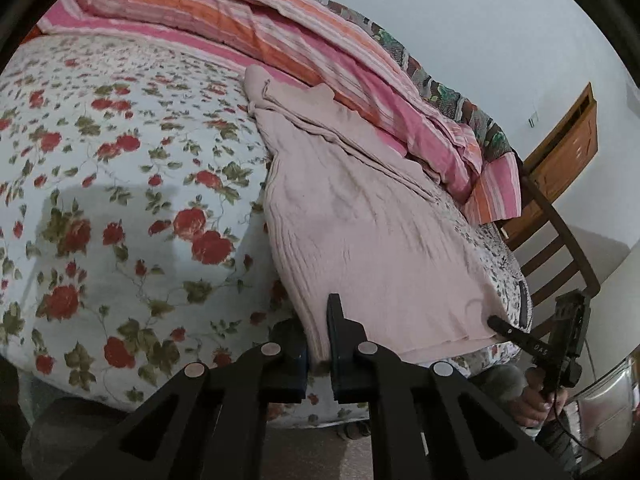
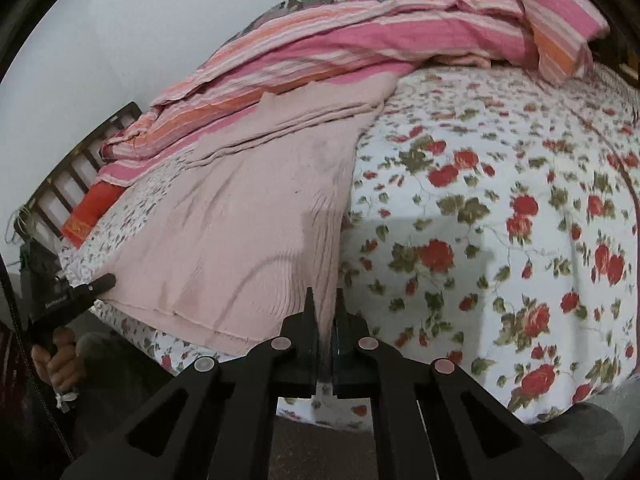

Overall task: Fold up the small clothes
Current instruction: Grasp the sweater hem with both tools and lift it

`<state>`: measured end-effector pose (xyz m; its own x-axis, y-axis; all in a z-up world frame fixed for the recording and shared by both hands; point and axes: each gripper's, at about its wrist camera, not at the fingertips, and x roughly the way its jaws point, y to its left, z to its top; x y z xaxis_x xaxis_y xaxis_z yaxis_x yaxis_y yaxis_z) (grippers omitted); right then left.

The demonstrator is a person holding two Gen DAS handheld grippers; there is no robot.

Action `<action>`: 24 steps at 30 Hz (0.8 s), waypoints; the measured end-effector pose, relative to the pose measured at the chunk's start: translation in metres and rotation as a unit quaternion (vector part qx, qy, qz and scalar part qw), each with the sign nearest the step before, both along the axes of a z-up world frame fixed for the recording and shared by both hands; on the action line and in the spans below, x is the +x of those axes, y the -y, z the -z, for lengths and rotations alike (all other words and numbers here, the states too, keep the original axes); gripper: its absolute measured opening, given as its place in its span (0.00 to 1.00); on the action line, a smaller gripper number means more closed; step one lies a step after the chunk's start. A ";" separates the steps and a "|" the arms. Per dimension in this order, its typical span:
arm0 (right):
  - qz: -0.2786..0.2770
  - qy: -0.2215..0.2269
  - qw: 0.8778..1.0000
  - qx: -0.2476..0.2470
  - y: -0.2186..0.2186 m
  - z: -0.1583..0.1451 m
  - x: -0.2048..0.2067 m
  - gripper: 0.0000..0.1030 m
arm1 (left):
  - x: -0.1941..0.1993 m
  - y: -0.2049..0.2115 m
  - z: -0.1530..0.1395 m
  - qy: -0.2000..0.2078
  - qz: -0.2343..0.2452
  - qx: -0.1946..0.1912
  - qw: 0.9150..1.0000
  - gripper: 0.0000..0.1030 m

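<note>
A pink knit garment (image 1: 360,220) lies flat on the bed (image 1: 120,200), its near hem at the bed's edge, its far end against a striped quilt (image 1: 280,40).

Oddly, the view from the left claw (image 1: 318,340) shows the other claw (image 1: 494,322) at the hem's corner on its right, and the view from the right claw (image 2: 325,320) shows the other one (image 2: 108,280) on its left — the arms may be crossed. Both claws are closed on the hem, each pinching a near corner.

The step in hand looks like the first fold — carrying the near hem up and over toward the far end. To do it well, lift both corners together and level, keep the hem taut between them so the knit does not sag or twist, and lay it down square with the edges before letting go. Uneven lifting could skew the fold; ribbed knit stretches easily.
</note>
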<state>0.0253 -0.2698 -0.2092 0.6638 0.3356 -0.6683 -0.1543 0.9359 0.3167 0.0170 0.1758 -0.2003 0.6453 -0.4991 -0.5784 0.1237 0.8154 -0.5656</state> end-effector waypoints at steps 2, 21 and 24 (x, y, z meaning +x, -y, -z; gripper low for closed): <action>-0.002 0.000 1.000 -0.003 -0.004 0.000 -0.001 0.04 | -0.001 0.005 -0.002 0.001 0.003 0.002 1.000 0.08; -0.018 0.080 0.996 0.026 -0.008 -0.078 0.012 0.04 | 0.025 0.028 -0.098 0.071 -0.035 0.084 0.993 0.08; -0.021 0.084 0.995 0.042 -0.006 -0.088 0.016 0.04 | 0.031 0.025 -0.105 0.077 -0.039 0.074 0.993 0.08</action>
<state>0.0418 -0.2638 -0.1216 0.7485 0.4143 -0.5178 -0.2492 0.8993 0.3593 0.0481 0.1504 -0.0954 0.7651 -0.3610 -0.5332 0.1331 0.8989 -0.4175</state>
